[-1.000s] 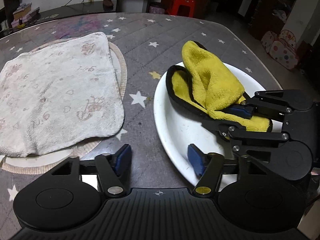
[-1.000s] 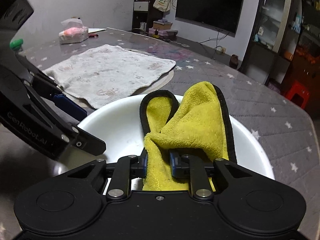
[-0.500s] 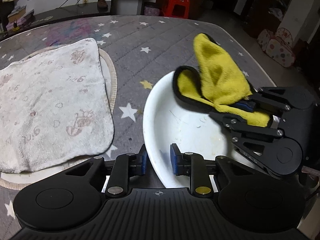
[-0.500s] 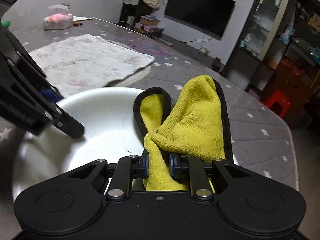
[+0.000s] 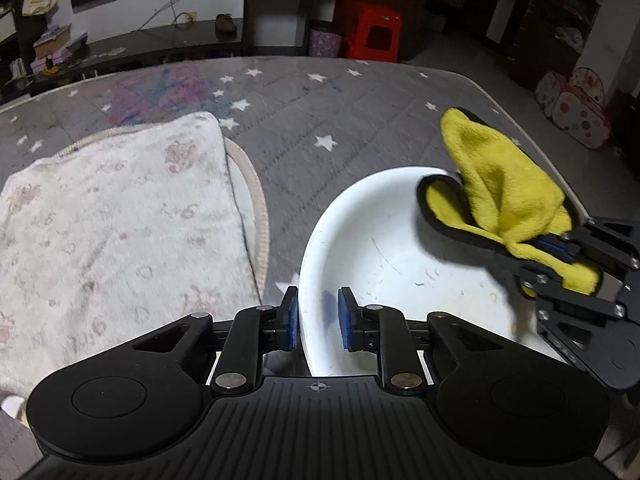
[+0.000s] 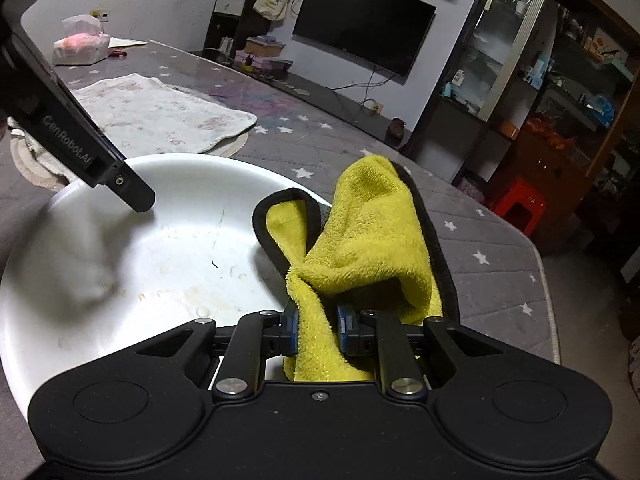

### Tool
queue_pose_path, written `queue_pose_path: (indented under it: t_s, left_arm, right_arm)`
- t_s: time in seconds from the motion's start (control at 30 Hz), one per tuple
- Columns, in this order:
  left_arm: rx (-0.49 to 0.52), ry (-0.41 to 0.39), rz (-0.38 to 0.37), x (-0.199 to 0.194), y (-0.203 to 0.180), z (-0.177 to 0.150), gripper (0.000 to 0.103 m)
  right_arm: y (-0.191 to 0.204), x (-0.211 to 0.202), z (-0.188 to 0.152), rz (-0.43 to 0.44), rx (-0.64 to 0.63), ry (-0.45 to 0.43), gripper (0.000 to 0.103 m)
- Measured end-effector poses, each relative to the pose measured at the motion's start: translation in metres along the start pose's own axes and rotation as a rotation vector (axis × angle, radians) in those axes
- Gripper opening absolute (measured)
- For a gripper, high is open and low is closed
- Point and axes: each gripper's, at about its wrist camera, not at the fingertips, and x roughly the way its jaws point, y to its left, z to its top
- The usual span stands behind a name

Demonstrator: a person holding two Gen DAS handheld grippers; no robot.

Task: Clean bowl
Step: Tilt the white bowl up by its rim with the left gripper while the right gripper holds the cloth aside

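A white bowl [image 5: 400,240] with dried specks and stains inside stands on the grey star-patterned table. My left gripper [image 5: 318,316] is shut on its near-left rim, one blue pad outside and one inside. In the right wrist view one left finger [image 6: 132,192] reaches over that rim of the bowl [image 6: 160,248]. My right gripper [image 6: 317,330] is shut on a bunched yellow cloth [image 6: 372,232] with black trim. The cloth [image 5: 504,184] hangs over the bowl's right side, and the right gripper [image 5: 556,250] shows at the right edge of the left wrist view.
A white patterned towel [image 5: 120,220] lies on a round mat [image 5: 256,200] left of the bowl. A tissue pack [image 6: 80,44] sits at the table's far corner. The table edge [image 5: 540,152] runs close behind the cloth, with a red stool [image 6: 518,204] beyond.
The left jaws, wide apart a second ago, have closed onto the bowl's rim. The right gripper with the cloth has drifted toward the bowl's right side.
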Motion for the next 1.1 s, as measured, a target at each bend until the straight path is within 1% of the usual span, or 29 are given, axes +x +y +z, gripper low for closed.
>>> queue_pose_path:
  t_s: [0.13,0.37,0.5,0.57,0.7,0.8,1.1]
  left_arm:
    - [-0.009,-0.009,0.009,0.002,0.003,0.007,0.020]
    - [-0.025,-0.017,0.019,-0.001,0.008,0.010,0.019]
    - [-0.050,-0.017,0.049,-0.001,0.018,0.007,0.021]
    - [-0.071,-0.020,0.067,-0.002,0.025,0.006,0.021]
    - [-0.131,-0.025,0.074,-0.005,0.040,0.001,0.021]
    - [-0.165,-0.030,0.070,-0.007,0.044,-0.001,0.020]
    - [-0.184,-0.037,0.075,-0.007,0.045,-0.003,0.020]
  right_arm:
    - [-0.008,-0.002,0.002,-0.013,0.030,-0.016,0.017]
    - [-0.022,-0.006,0.002,-0.054,0.064,-0.037,0.017]
    - [-0.033,-0.006,-0.001,-0.083,0.100,-0.033,0.017]
    - [-0.036,-0.002,-0.008,-0.082,0.101,-0.011,0.017]
    - [-0.036,0.007,-0.022,-0.071,0.096,0.027,0.017]
    - [-0.030,0.009,-0.026,-0.056,0.079,0.030,0.017]
    - [-0.011,-0.005,-0.028,0.008,0.024,0.009,0.017]
